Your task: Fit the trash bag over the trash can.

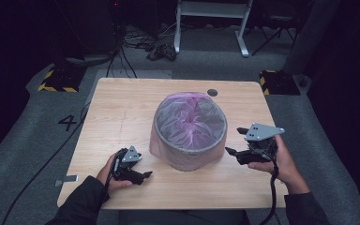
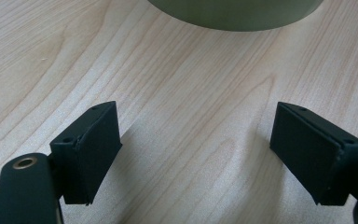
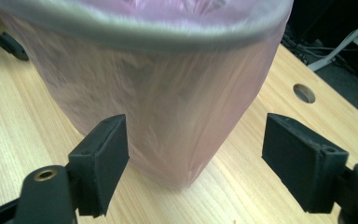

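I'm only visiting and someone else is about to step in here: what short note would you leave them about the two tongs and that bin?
Left tongs: open, nothing between them, low over the wooden table, beside the bin's base.
Right tongs: open, holding nothing, raised beside the bin's wall.
Bin: upright mid-table, its pink bag already lining the inside and folded down over the rim and outer wall.
Done: the bag appears fitted.
Left: probably only smoothing or tucking the overhang, or whatever comes next; neither tongs touches bag or bin yet.

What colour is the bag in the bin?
Pink, see-through plastic bag folded over the bin's grey rim; the right gripper view shows it best.
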